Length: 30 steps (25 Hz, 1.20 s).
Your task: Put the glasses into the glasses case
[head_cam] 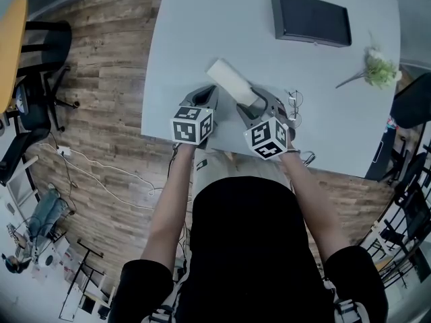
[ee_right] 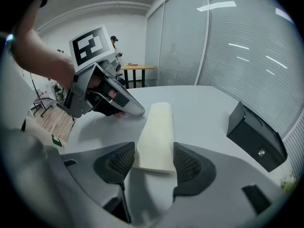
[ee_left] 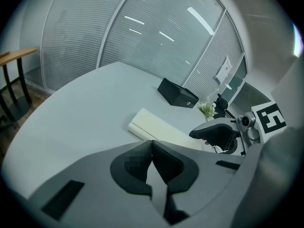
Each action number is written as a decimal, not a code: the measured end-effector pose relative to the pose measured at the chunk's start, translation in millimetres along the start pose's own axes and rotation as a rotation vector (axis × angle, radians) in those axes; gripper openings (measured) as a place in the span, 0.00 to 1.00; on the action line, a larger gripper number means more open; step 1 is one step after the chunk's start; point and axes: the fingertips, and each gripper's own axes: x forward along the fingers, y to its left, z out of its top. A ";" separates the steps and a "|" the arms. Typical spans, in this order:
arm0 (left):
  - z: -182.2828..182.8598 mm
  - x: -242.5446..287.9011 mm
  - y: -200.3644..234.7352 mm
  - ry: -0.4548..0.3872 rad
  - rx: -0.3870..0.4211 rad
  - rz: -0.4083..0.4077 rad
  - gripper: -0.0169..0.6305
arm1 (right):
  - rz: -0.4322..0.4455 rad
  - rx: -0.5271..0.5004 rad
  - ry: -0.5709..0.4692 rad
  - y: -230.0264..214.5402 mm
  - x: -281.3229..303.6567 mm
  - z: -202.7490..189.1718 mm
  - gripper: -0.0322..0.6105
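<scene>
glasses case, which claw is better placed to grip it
Right. The right claw is open with one end of the glasses case between its jaws; the left claw is shut beside it.

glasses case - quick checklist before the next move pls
1. Glasses case end between the right gripper jaws: ok.
2. Pads pressing firmly on the case: cannot tell.
3. Case open to take the glasses: not ok, it looks closed.
4. Left gripper free to help: ok, jaws together, nothing between them.
5. Glasses located: ok, on the table beside the right gripper.
</scene>
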 end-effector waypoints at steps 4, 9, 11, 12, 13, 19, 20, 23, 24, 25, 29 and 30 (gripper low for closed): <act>1.6 6.0 -4.3 0.016 0.023 -0.002 0.06 | 0.014 0.009 0.000 -1.3 -1.1 0.1 0.48; 0.9 10.3 -6.0 0.030 0.029 0.007 0.06 | 0.027 0.015 0.000 -1.4 -2.1 0.3 0.47; 0.5 11.5 -6.4 0.035 0.031 0.011 0.06 | 0.029 0.012 0.003 -1.5 -2.5 -0.3 0.47; 0.1 12.1 -6.7 0.037 0.033 0.013 0.06 | 0.030 0.011 0.004 -1.7 -2.7 -0.9 0.47; -0.4 12.4 -6.8 0.038 0.035 0.014 0.06 | 0.032 0.011 0.006 -1.8 -2.8 -1.4 0.47; -1.6 13.4 -5.2 0.054 0.049 0.013 0.06 | 0.042 0.006 0.010 -1.3 -2.5 -0.8 0.47; -1.7 13.6 -5.1 0.054 0.049 0.011 0.06 | 0.044 0.008 0.010 -1.4 -2.3 -0.9 0.47; -3.0 14.5 -4.5 0.062 0.055 0.018 0.06 | 0.050 0.023 0.005 -2.2 -2.9 -0.3 0.47; -3.7 14.9 -4.3 0.067 0.059 0.024 0.06 | 0.054 0.036 0.003 -2.9 -3.5 -0.1 0.47; -3.8 15.1 -4.3 0.069 0.065 0.030 0.06 | 0.058 0.048 0.003 -3.5 -3.9 0.2 0.47; -4.0 15.1 -2.9 0.064 0.065 0.040 0.06 | 0.070 0.057 0.000 -3.5 -3.3 1.1 0.47; -4.3 15.7 -2.9 0.065 0.063 0.039 0.06 | 0.069 0.057 -0.002 -3.8 -3.2 0.9 0.48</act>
